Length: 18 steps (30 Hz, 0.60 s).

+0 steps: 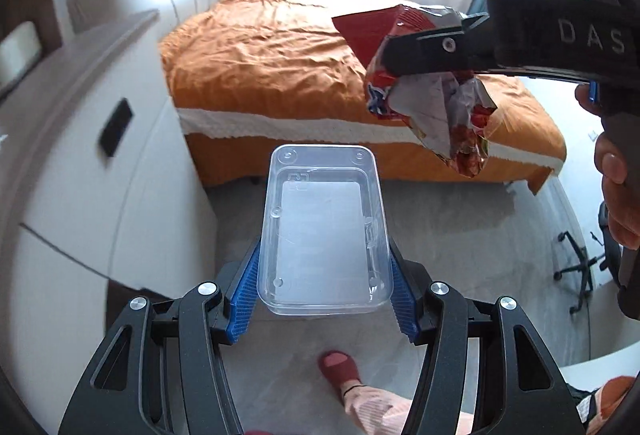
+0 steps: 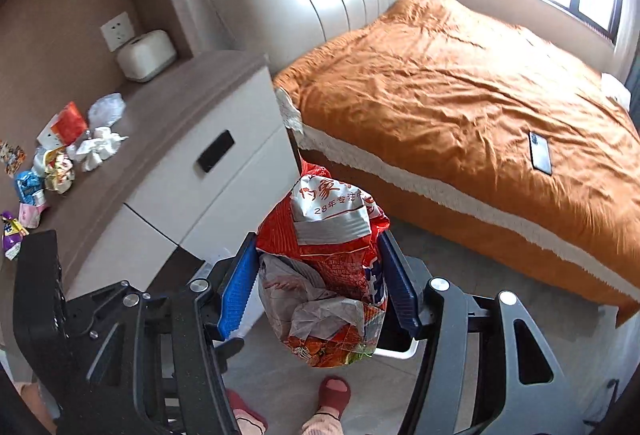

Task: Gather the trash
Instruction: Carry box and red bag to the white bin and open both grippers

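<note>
My left gripper (image 1: 324, 271) is shut on a clear plastic container (image 1: 324, 231) and holds it in the air above the floor. My right gripper (image 2: 320, 283) is shut on a crumpled red snack bag (image 2: 324, 275). In the left wrist view the right gripper (image 1: 436, 47) and its bag (image 1: 432, 103) hang at the upper right, above and right of the container. More trash (image 2: 64, 155), wrappers and crumpled tissues, lies on the brown top of the nightstand (image 2: 180, 103) at the left of the right wrist view.
A bed with an orange cover (image 2: 460, 95) fills the right side, with a phone (image 2: 540, 157) on it. A white tissue box (image 2: 146, 55) stands at the back of the nightstand. A person's red slippers (image 2: 334, 393) are on the floor below. An office chair base (image 1: 580, 267) stands at the right.
</note>
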Available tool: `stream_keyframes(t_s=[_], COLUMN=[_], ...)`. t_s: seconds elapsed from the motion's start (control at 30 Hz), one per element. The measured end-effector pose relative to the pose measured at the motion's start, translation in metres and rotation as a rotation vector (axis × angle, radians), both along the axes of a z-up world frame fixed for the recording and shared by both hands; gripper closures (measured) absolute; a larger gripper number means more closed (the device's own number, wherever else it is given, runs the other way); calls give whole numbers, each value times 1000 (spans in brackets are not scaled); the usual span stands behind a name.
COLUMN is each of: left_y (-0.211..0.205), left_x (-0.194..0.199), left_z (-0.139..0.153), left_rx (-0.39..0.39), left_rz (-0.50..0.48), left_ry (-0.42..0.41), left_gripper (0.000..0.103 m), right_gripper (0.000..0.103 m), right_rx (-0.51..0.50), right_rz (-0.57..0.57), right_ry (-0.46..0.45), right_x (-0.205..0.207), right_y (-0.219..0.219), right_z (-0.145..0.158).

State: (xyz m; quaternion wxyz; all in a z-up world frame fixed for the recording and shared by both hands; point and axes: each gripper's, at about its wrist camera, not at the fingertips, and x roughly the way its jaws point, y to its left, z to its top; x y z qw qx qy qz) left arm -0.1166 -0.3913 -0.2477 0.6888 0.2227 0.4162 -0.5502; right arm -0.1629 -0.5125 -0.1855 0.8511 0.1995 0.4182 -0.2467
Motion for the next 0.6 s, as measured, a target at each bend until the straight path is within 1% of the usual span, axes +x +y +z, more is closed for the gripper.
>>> stream_keyframes(t_s=[0.1,0.23,0.33,0.37,0.4,0.47,0.5,0.53,0.57,0.6], left_y=[-33,-73,-93,-99,-105,-114,-117,-119,-122,-124], left_x=[-6,-12,-18,-16,-17,-16,-13,-13,-10,-8], left_z=[-49,-120,-160,-178,-191,-215,-224,-232,-240,-245], left_rx=[46,104,144,161,172,192,198,199,193,190], left_rz=[-58,-111,-134,-140,-145,-148,-143,-131,-108,-95], left_ry=[20,46,54,62,73,94,111,128,135,139], left_gripper=[47,47,47,47,47,45,38,9,5,5], right_gripper=[42,42,42,42,42,42,40,31,20,5], right_rx=[62,132,199,207,210,228,236,250,270,284], right_rz=[-33,-45,-64,-69,-69,-73,-79,-80,-79,-85], right_ry=[33,91,102,111,126,140,150,156,170,179], right_x=[-7,-12,-16,-17,-17,-17,-18,-18,-18,-20], right_y=[-29,-56,-75,-80,-85,-94,-97,-100,-103,-106], right_z=[-48,-124,-177,-192,-211,-237,-251,-260,-271,-280])
